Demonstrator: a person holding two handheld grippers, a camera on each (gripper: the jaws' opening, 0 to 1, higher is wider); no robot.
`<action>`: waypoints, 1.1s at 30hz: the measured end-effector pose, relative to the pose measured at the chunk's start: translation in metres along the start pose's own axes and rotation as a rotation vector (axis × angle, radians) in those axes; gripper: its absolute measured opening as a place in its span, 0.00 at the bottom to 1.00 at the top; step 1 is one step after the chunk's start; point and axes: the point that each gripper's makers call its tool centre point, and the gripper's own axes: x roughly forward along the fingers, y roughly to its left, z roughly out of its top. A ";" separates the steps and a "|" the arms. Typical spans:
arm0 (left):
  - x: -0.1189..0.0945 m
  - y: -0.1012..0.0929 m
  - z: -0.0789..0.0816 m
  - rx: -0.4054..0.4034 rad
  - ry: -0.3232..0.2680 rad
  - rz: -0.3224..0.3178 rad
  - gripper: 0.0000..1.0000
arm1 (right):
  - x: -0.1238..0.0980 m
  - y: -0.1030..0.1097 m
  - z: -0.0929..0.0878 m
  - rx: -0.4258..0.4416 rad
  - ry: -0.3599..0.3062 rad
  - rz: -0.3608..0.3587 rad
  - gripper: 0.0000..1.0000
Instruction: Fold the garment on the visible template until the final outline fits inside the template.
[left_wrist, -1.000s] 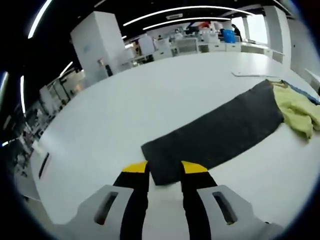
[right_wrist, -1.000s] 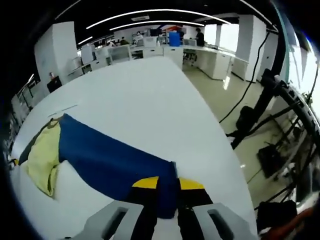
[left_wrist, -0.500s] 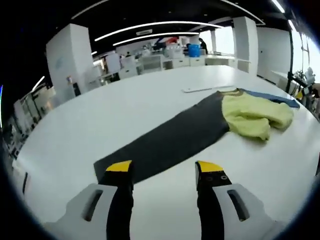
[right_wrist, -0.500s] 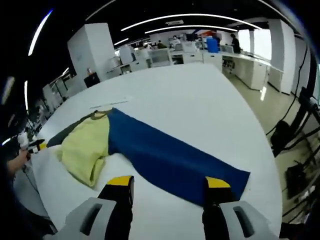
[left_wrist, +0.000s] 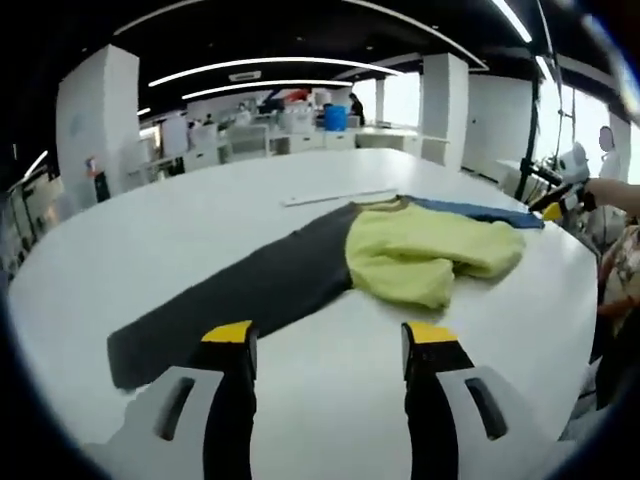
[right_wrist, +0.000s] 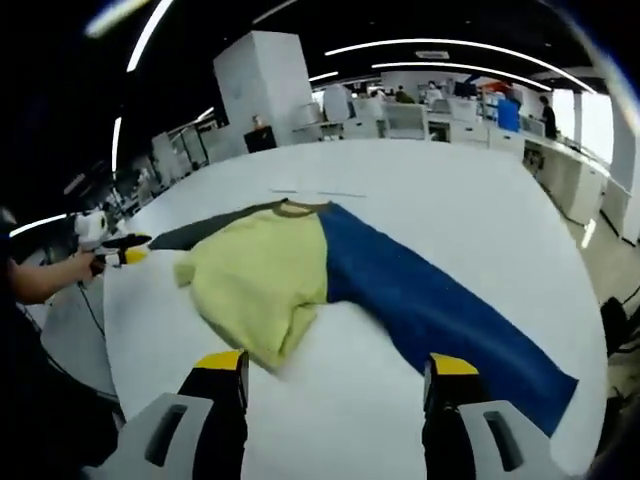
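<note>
A garment lies flat on the white table (left_wrist: 150, 225). Its yellow-green body (left_wrist: 420, 250) is bunched in the middle, with a dark grey sleeve (left_wrist: 230, 290) stretched one way and a blue sleeve (left_wrist: 480, 212) the other. My left gripper (left_wrist: 328, 340) hovers open over bare table just short of the grey sleeve. In the right gripper view the yellow-green body (right_wrist: 265, 280), blue sleeve (right_wrist: 430, 300) and grey sleeve (right_wrist: 210, 228) lie ahead of my right gripper (right_wrist: 336, 365), which is open and holds nothing. A thin white strip (left_wrist: 340, 197) lies beyond the collar.
A hand holds the right gripper (left_wrist: 560, 195) past the table's right edge. The left gripper (right_wrist: 115, 245), held in a hand (right_wrist: 50, 275), is at the table's left edge. Office desks (right_wrist: 420, 115) and a white pillar (right_wrist: 265, 85) stand far behind.
One second ago each gripper was shut on a sleeve end. Both have let go, opened and drawn back, and the sleeves now lie stretched out on the table.
</note>
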 end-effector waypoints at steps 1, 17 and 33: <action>0.001 -0.002 0.000 0.000 0.000 -0.006 0.57 | 0.002 0.001 -0.002 -0.020 0.010 0.001 0.70; 0.035 -0.076 -0.017 -0.011 0.025 -0.147 0.49 | 0.038 0.034 -0.013 -0.073 0.014 0.058 0.49; 0.070 -0.102 -0.024 -0.072 0.049 -0.132 0.31 | 0.054 0.045 -0.011 -0.009 -0.041 0.038 0.18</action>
